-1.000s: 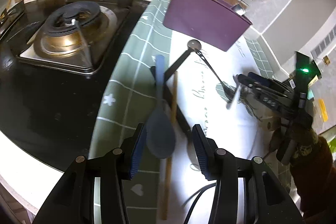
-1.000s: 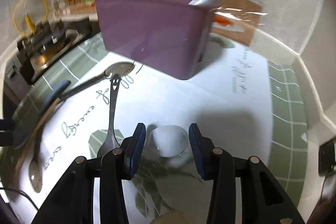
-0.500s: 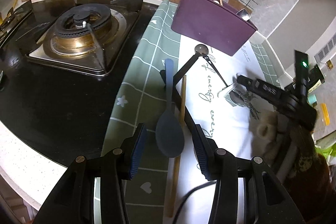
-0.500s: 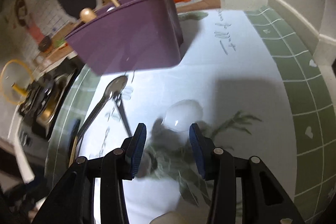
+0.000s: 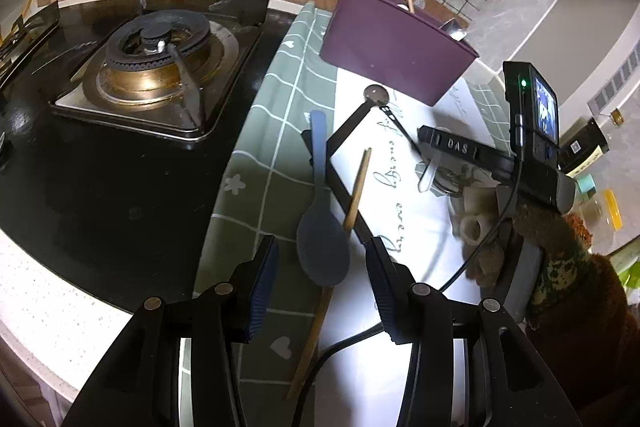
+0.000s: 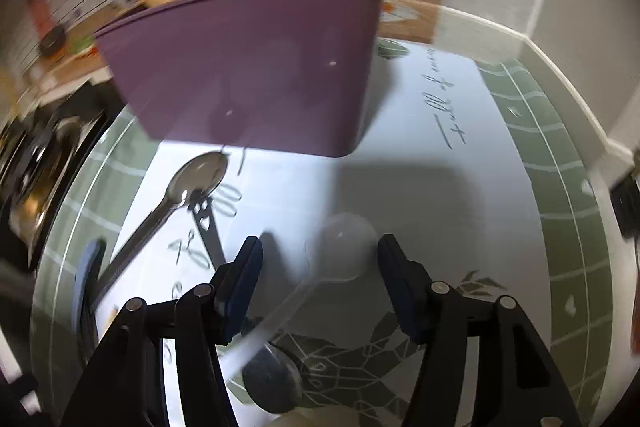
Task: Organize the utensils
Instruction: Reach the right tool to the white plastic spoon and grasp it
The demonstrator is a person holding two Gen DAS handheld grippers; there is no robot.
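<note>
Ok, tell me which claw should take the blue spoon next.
Left. The left claw stands open with the blue spoon bowl right between its fingers. The right claw is across the mat, over a clear plastic spoon.

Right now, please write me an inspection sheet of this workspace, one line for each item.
Surface: green checked mat with a white printed middle, on a counter beside the stove.
Job's things: purple bin already holds utensils; blue spoon, chopstick, metal spoon and fork lie on the mat; clear plastic spoon between the right gripper's pads.
Clutter: small packages at the counter's far edge.
Grippers: left gripper open, above the blue spoon; right gripper open, pads not touching the clear spoon.
Cables: black cable across the mat.
Surroundings: gas burner, tiled wall.
</note>
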